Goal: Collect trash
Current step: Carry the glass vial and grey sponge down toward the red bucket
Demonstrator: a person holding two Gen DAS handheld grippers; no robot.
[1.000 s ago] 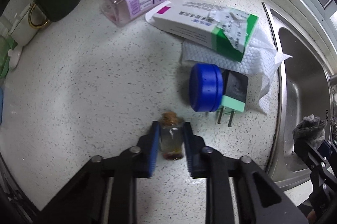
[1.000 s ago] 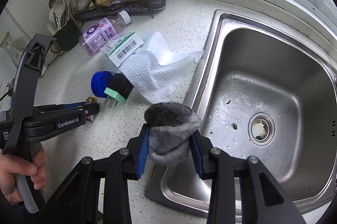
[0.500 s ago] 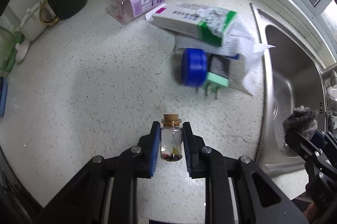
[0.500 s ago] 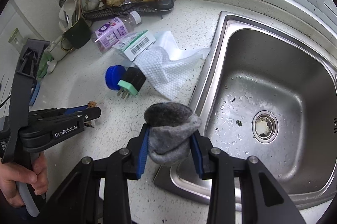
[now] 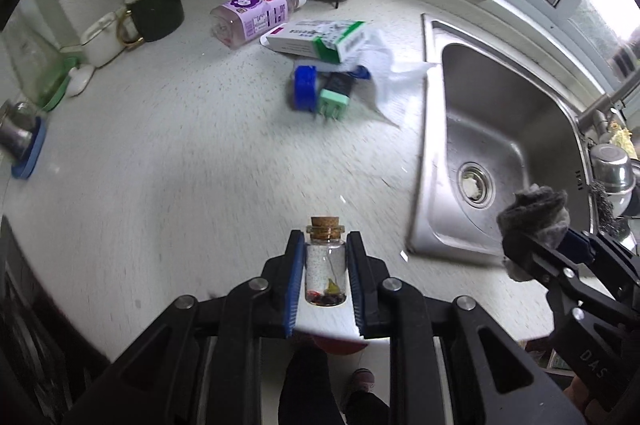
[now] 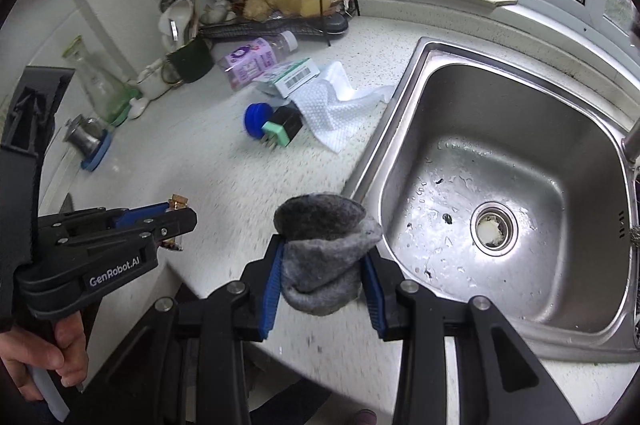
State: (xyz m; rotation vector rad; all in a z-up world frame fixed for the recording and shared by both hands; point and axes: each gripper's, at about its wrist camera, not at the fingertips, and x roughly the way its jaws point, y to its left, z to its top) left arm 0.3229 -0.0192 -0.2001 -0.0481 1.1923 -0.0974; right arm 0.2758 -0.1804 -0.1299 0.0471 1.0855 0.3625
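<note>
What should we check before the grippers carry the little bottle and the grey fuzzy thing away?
1. Left gripper shut on the corked glass bottle: ok.
2. Bottle upright, cork on: ok.
3. Right gripper shut on the grey felt wad: ok.
4. Both loads lifted clear of the counter: ok.
5. Where the trash bin is: cannot tell, none in view.
6. Trash left behind: not ok, purple bottle, green-and-white box and white wipe remain.
</note>
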